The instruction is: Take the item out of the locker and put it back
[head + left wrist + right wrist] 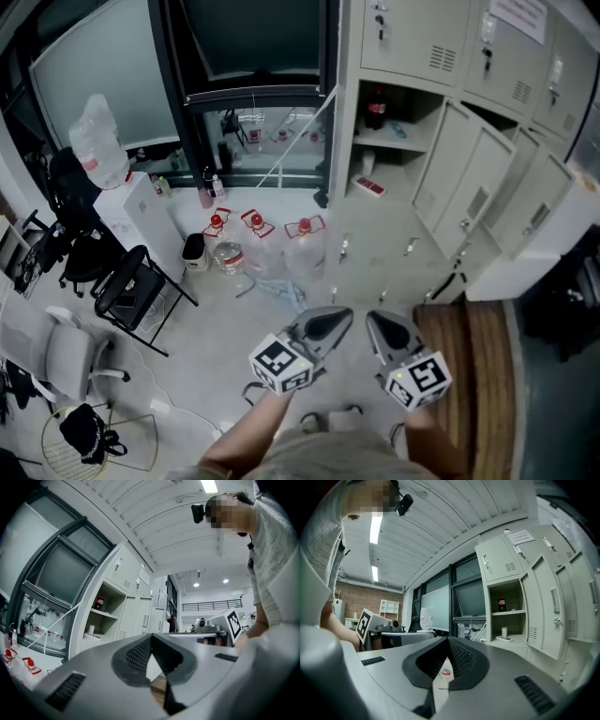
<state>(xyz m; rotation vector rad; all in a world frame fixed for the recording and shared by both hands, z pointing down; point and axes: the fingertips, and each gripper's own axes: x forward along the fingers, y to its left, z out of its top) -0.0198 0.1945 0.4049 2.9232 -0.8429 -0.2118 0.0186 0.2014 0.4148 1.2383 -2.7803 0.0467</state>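
One dark cola bottle with a red label point(375, 107) stood upright on the upper shelf of the open grey metal locker point(346, 141); a flat red pack point(370, 187) lay on the shelf below. The left gripper point(344, 314) and right gripper point(372, 318) were both fully closed and empty, well apart from the locker.

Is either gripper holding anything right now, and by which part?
Nothing is held: the left gripper and the right gripper are both shut with nothing between their jaws, well short of the open locker.
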